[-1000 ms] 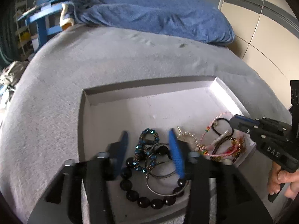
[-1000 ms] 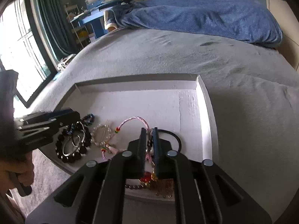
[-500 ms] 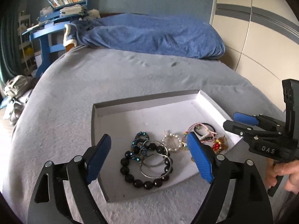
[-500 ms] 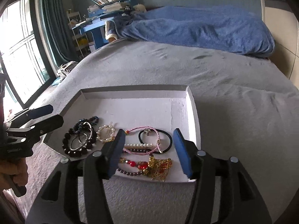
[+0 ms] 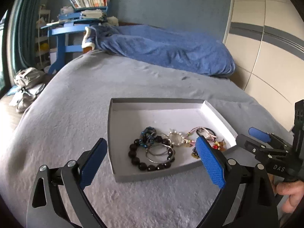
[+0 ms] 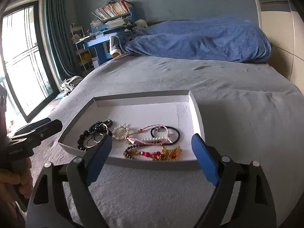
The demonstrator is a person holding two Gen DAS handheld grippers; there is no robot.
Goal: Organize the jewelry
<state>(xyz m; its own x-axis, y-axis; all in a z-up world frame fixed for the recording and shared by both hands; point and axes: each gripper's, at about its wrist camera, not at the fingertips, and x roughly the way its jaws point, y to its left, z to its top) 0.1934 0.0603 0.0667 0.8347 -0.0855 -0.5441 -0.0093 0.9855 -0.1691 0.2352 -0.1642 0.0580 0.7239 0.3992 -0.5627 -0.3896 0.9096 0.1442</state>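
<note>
Both grippers had drawn back from the tray (image 5: 218, 112); their jaws had just been opening. Left gripper (image 5: 152, 163) and right gripper (image 6: 152, 157) stood spread, empty. The jewelry (image 6: 133, 138) lay grouped inside the tray on the bed (image 6: 237, 98), apparently released there deliberately.

A blue blanket (image 6: 199, 39) lies bunched at the far end of the grey bed (image 6: 237, 114). Books (image 6: 112, 9) top a blue desk (image 5: 62, 32) beside the window (image 6: 20, 62).

A home bedroom: a grey-covered bed (image 6: 190, 79) with a rumpled blue blanket (image 6: 199, 39), a blue desk (image 5: 64, 32) stacked with books (image 6: 112, 9), curtained window (image 6: 20, 57)
</note>
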